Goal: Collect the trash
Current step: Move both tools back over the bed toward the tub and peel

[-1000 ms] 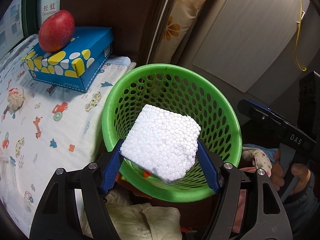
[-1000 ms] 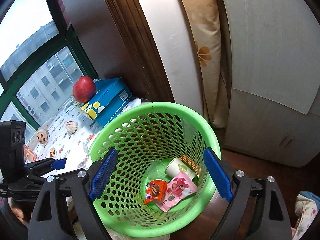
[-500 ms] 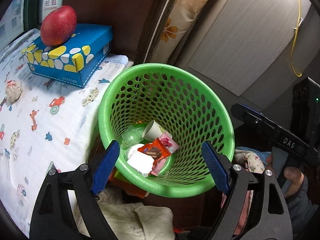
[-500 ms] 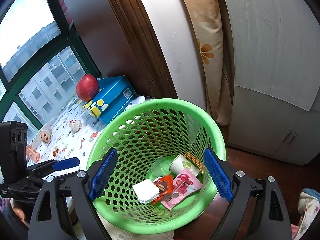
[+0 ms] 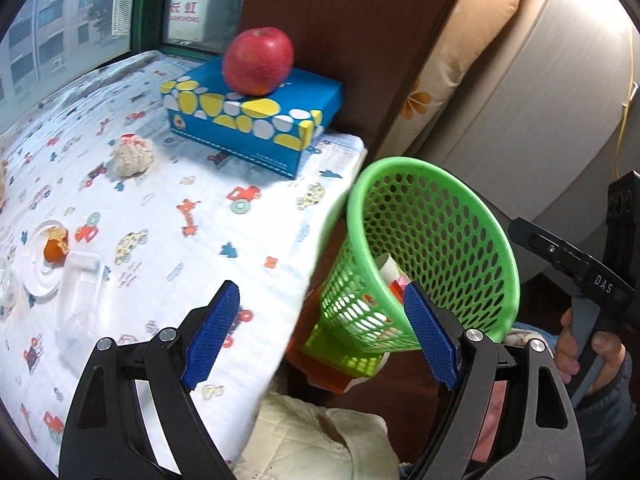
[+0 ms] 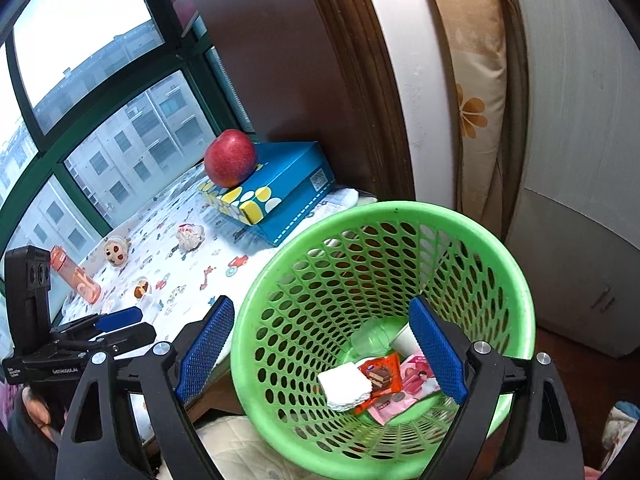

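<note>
A: The green basket looks like glossy perforated plastic. The white block in it looks like rough, grainy foam.

B: The printed cover is soft matt cloth. The apple is shiny, and the blue box is smooth cardboard.

White letters "DAS" showing on black body of right gripper, seen in left wrist view. Red Chinese characters "长虹" standing on white sign beyond window glass, smaller red lettering beneath, too small for sure reading. QR code sitting on end face of blue tissue box, not decodable. Small white print running along black body of left gripper, blurred, not readable. Print on pink packet in green basket illegible.
</note>
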`<move>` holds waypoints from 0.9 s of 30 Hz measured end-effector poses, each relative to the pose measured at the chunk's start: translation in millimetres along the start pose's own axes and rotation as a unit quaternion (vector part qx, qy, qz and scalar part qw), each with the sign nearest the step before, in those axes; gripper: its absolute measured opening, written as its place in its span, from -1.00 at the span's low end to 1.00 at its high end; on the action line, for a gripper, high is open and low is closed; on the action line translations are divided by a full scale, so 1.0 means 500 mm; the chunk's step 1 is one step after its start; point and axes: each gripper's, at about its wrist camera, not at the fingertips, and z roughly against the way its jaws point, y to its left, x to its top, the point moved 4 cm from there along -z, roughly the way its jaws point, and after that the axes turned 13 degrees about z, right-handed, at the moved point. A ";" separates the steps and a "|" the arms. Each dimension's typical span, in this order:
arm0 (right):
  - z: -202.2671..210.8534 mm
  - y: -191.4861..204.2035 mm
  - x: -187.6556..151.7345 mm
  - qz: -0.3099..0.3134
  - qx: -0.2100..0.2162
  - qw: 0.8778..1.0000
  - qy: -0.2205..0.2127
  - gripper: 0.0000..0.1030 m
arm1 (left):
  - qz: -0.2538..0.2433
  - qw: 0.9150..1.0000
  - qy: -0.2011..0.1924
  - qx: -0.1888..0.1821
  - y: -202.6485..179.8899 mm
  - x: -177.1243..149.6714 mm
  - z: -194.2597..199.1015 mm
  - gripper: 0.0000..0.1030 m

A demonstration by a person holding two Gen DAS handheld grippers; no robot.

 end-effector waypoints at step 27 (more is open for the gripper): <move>-0.194 0.296 0.085 0.104 0.095 0.989 0.046 0.66 | 0.190 0.959 -0.077 0.197 0.533 0.090 0.116 0.60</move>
